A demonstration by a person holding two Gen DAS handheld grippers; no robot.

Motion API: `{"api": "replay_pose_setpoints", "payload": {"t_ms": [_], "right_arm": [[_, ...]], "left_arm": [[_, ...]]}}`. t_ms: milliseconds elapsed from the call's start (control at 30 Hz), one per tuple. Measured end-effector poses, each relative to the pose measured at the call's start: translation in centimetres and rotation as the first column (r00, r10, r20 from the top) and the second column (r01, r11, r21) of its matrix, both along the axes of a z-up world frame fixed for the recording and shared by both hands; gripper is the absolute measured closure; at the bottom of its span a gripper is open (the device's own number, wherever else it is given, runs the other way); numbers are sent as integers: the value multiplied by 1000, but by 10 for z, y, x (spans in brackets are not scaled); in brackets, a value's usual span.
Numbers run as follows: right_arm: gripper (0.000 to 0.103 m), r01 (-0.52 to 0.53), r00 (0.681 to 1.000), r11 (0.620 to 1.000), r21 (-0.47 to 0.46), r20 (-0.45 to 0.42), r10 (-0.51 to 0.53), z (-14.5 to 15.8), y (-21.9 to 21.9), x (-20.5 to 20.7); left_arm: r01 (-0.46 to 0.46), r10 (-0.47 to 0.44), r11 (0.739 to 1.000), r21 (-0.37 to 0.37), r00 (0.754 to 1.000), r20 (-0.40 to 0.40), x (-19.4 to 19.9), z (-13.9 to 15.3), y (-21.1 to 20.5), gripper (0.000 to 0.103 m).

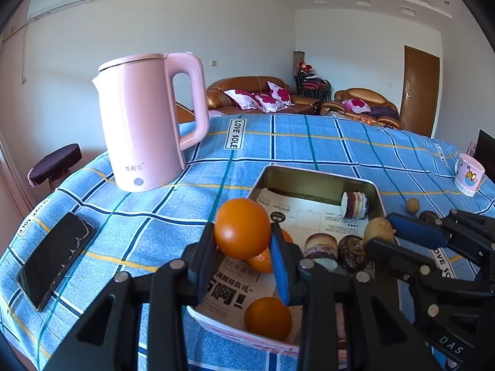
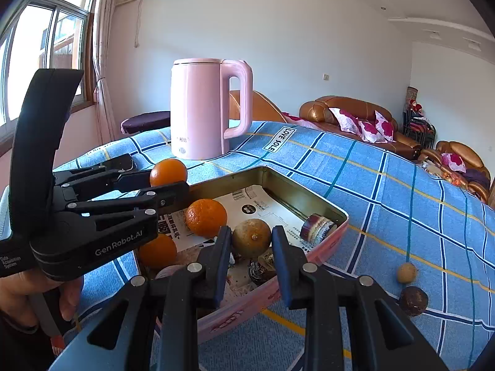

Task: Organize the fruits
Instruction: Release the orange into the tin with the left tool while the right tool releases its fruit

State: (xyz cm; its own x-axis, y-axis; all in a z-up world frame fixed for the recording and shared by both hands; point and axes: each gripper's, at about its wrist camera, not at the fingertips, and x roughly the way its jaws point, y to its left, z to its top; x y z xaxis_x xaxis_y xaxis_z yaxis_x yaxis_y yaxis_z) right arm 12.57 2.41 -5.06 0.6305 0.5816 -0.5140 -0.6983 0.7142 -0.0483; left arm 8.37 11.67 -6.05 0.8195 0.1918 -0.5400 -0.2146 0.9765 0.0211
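Orange (image 1: pixel 242 227) clamped in my left gripper (image 1: pixel 243 247); I lower gently into tin (image 1: pixel 312 174). Right gripper (image 2: pixel 251 244) grips brown fruit (image 2: pixel 251 238).

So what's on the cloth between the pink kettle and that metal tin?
Nothing. In both wrist views only bare blue checked tablecloth separates the kettle from the tin. The phone lies off to the side.

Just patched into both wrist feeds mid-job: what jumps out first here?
The left gripper holds a bright orange above the near-left corner of the open tin. The right gripper holds a dull yellow-brown fruit over the tin too. Behind them a tall pink kettle stands on the blue checked cloth.
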Motion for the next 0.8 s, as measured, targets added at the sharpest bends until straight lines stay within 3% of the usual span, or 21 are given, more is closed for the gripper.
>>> {"api": "replay_pose_setpoints", "payload": {"t_ms": [500, 700, 800], "right_arm": [[72, -7, 996, 1000, -29, -85, 4, -8, 6, 14], [64, 5, 997, 1000, -23, -79, -6, -7, 4, 13], [55, 11, 997, 1000, -22, -77, -13, -6, 4, 13]], "left_arm": [[18, -17, 999, 34, 999, -27, 4, -2, -8, 63], [16, -15, 999, 45, 1000, -16, 2, -1, -12, 48], [7, -6, 999, 50, 1000, -6, 1, 1, -12, 40]]}}
